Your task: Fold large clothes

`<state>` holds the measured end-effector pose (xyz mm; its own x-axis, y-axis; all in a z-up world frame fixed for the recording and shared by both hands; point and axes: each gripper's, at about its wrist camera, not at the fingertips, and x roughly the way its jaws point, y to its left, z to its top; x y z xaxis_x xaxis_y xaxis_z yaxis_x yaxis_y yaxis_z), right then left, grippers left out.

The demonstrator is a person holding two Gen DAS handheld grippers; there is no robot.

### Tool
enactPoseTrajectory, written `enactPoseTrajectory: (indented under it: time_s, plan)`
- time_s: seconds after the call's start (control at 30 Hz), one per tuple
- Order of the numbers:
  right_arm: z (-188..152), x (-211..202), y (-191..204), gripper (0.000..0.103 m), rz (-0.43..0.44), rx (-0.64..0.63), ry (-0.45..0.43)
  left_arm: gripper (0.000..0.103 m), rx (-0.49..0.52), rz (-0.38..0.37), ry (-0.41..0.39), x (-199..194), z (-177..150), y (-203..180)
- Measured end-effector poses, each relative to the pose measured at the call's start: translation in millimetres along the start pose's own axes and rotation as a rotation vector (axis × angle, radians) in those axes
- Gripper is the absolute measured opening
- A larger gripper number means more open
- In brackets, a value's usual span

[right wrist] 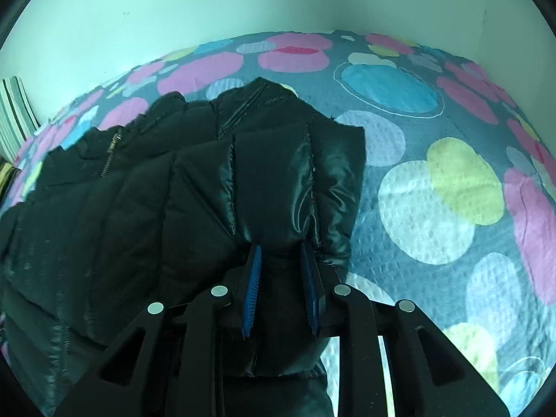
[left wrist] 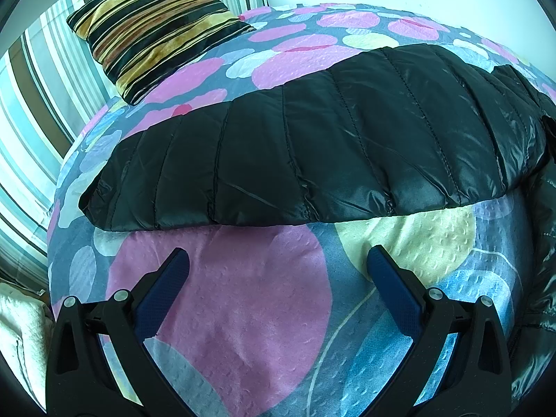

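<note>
Broadly, the scene is a bed covered by a spotted bedspread [left wrist: 222,312] in pink, blue and pale yellow, with a black quilted puffer jacket [left wrist: 330,146] lying across its middle; no boxes, baskets or other containers show in either view, so nothing is held in one. A striped cushion [left wrist: 153,27] rests near the far left corner of the bed, well apart from the jacket, with striped curtains [left wrist: 31,132] behind it. The step in hand looks like a fold in progress: the right gripper [right wrist: 280,253] has its jaws drawn narrow on a bunched edge of the jacket, the blue pads [right wrist: 252,288] pressing the padded cloth between them, with the zip [right wrist: 111,154] showing off to the left. The left gripper [left wrist: 278,260] stands wide and empty above bare bedspread, just short of the jacket's near hem. The next move probably calls for carrying the pinched edge over the body of the jacket and laying it flat, while the left gripper steadies or takes the hem so the slippery fabric does not slide.
</note>
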<state>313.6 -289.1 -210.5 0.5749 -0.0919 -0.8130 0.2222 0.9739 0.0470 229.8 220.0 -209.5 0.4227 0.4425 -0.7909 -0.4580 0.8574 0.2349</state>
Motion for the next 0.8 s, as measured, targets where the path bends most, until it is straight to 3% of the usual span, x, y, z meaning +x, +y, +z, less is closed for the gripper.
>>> enactPoseTrajectory:
  time_s: [0.23, 0.37, 0.57, 0.8]
  plan:
    - [2.7, -25.6, 3.4, 0.026, -0.035, -0.01, -0.05, 0.101, -0.007, -0.01, 0.0, 1.3, -0.1, 2.1]
    - [-5.6, -63.3, 9.0, 0.056, -0.093, -0.017, -0.11, 0.101, -0.016, -0.019, 0.005, 2.8, -0.6, 3.4]
    - [-52.0, -98.8, 23.9, 0.056, -0.25, -0.136, -0.129, 0.101, -0.015, -0.018, 0.004, 3.8, -0.2, 3.4]
    - [-93.9, -101.9, 18.0, 0.056, -0.214, -0.124, -0.072, 0.101, -0.021, -0.026, 0.009, 5.0, 0.1, 3.8]
